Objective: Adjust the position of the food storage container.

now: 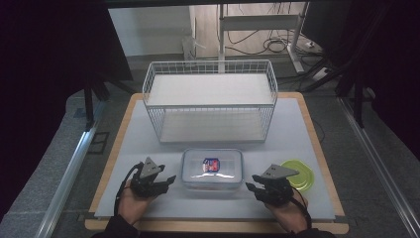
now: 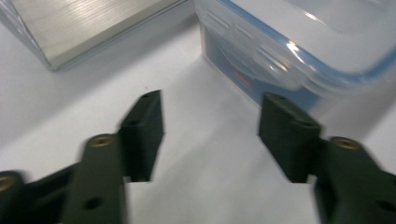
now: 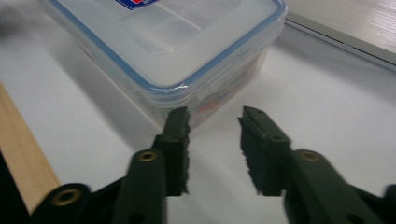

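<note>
Clear blue-rimmed box, white wire basket

High cam overhead, facing fwd; gripper cams close, share container.

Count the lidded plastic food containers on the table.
1. The clear food container with a blue-sealed lid sits at the table's front centre, before the wire basket. The yellow-green lid at right lies alone.

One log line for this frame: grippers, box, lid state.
left gripper: open, left of box, apart | right gripper: open, right of box, apart | box: lid on, before rack | green lid: far right
</note>
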`<state>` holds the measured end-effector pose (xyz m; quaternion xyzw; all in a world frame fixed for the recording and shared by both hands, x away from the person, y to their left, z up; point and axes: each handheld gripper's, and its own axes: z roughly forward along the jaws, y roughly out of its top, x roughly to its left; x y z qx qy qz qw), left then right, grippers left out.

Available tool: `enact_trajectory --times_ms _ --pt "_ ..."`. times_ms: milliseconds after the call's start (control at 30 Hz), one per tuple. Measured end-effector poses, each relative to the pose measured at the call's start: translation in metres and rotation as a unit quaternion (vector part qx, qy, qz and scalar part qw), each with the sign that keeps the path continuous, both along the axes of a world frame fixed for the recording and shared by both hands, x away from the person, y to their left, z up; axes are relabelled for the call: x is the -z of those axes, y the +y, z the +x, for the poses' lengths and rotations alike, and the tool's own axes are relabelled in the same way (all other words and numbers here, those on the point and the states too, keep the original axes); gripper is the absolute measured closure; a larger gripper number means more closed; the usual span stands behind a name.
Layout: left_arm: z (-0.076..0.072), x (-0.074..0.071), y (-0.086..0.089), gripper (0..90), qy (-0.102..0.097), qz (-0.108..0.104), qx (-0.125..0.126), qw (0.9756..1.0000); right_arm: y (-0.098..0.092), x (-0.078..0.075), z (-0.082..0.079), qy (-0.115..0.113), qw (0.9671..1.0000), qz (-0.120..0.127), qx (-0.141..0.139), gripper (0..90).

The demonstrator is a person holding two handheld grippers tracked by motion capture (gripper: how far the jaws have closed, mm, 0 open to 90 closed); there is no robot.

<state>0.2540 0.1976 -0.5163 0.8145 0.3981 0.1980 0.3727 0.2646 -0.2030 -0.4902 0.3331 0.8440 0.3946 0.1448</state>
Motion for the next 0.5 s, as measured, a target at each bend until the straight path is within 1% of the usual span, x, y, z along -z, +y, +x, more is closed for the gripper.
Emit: enact_trajectory --times_ms 100,167,200,267,300,367,433,500 --pt "-0.01 0.002 0.005 26.7 0.002 -0.012 0.005 0.9999 -0.002 0.0 -0.003 -0.006 1.0 -0.002 -0.006 50.1" --pt "-0.016 0.004 0.008 19.6 0.011 -0.022 0.015 0.9996 -0.003 0.001 -0.004 -0.008 0.9999 0.003 -0.011 43.7" --pt "-0.018 0.005 0.008 17.3 0.011 -0.023 0.015 0.9996 -0.004 0.002 -0.004 -0.01 0.9998 0.004 -0.014 39.6" --pt "-0.022 0.007 0.007 11.2 0.015 -0.015 0.018 0.9996 -0.004 0.004 -0.004 -0.011 0.9997 0.008 -0.022 32.7" --pt "-0.024 0.008 0.007 8.7 0.014 -0.01 0.019 0.9997 -0.005 0.006 -0.005 -0.009 0.9996 0.006 -0.025 30.7" --pt "-0.027 0.008 0.006 6.3 0.012 -0.008 0.024 0.9996 -0.005 0.008 -0.005 -0.008 0.9995 0.004 -0.029 27.1" --pt "-0.027 0.008 0.007 4.1 0.007 -0.009 0.021 0.9997 -0.006 0.01 -0.005 -0.005 0.9995 0.004 -0.031 24.6" --pt "-0.027 0.007 0.008 3.8 0.002 -0.02 0.018 0.9996 -0.007 0.011 -0.004 -0.004 0.9995 0.008 -0.029 21.6"
